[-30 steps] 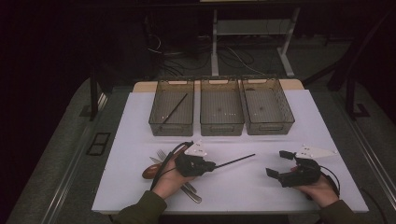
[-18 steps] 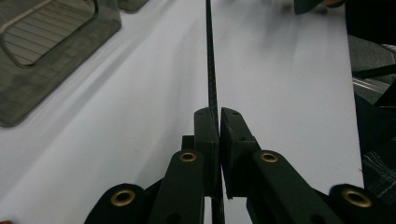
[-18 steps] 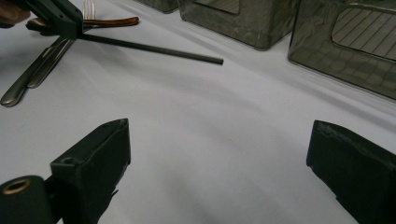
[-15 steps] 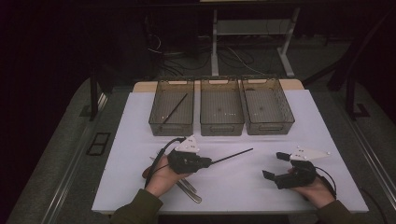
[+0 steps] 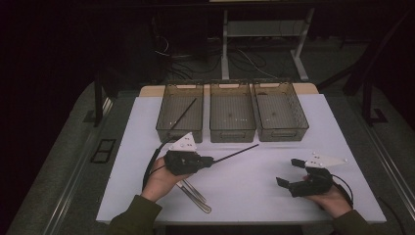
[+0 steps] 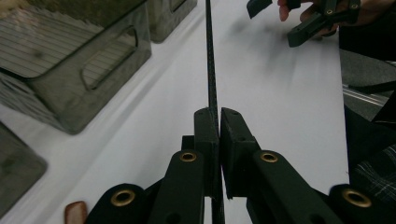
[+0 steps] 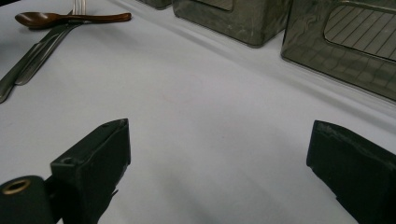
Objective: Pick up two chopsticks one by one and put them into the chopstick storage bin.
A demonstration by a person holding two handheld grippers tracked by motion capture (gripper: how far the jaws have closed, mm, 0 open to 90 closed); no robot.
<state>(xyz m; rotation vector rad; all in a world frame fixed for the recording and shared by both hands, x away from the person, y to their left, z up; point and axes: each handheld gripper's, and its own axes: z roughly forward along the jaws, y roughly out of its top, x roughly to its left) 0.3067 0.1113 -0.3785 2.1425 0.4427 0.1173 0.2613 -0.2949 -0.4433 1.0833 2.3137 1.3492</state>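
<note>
The thin black chopstick (image 5: pixel 236 153) is clamped between the closed fingers of the left gripper (image 6: pixel 218 122), above the counter (image 5: pixel 254 186) near its front-left part, with its tip toward the middle bin (image 5: pixel 232 112). Its back end is hidden inside the gripper. Under the left hand (image 5: pixel 159 178), metal cutlery (image 5: pixel 195 198) lies partly covered. Another black stick (image 5: pixel 183 113) leans in the left bin (image 5: pixel 179 115). The right gripper (image 5: pixel 288 172) rests near the front-right corner, its fingers wide apart and holding nothing.
</note>
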